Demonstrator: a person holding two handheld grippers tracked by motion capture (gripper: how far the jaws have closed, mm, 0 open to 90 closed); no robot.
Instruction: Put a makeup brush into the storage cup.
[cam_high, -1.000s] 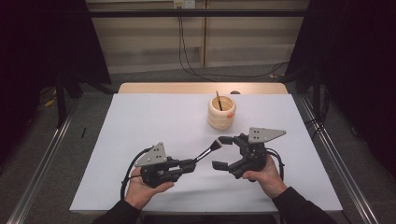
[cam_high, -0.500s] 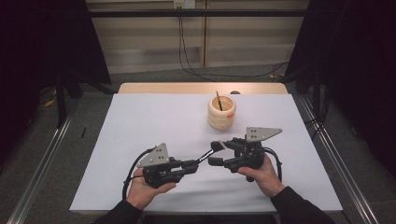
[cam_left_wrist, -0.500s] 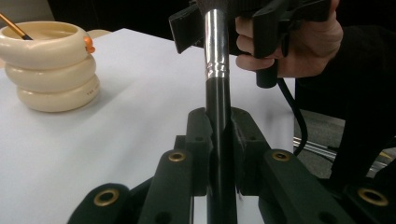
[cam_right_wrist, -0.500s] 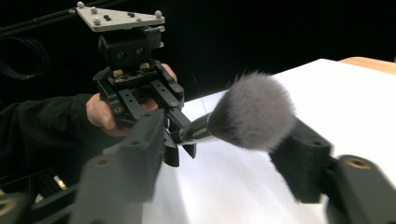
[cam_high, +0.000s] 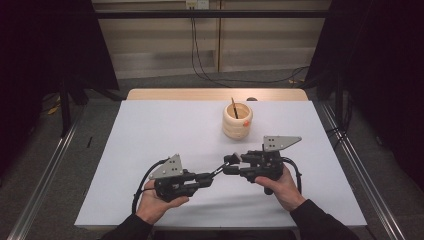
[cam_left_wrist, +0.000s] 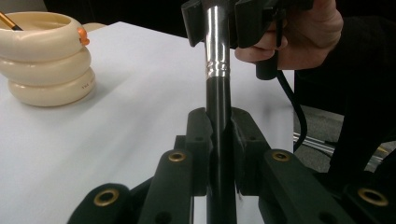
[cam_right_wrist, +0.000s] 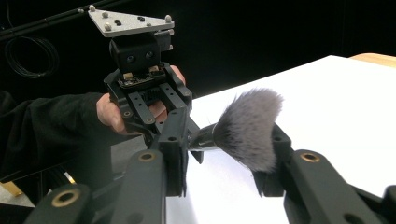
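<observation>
Since a second ago the right claw (cam_high: 229, 165) has been closing on the makeup brush (cam_left_wrist: 218, 88) — black handle, silver ferrule, grey bristles — low over the near tabletop (cam_high: 150, 130); the left claw (cam_high: 209, 177) clamps its handle.

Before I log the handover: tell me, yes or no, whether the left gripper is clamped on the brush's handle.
Yes: in the left gripper view the left gripper has its jaws pressed against the black handle of the brush.
</observation>
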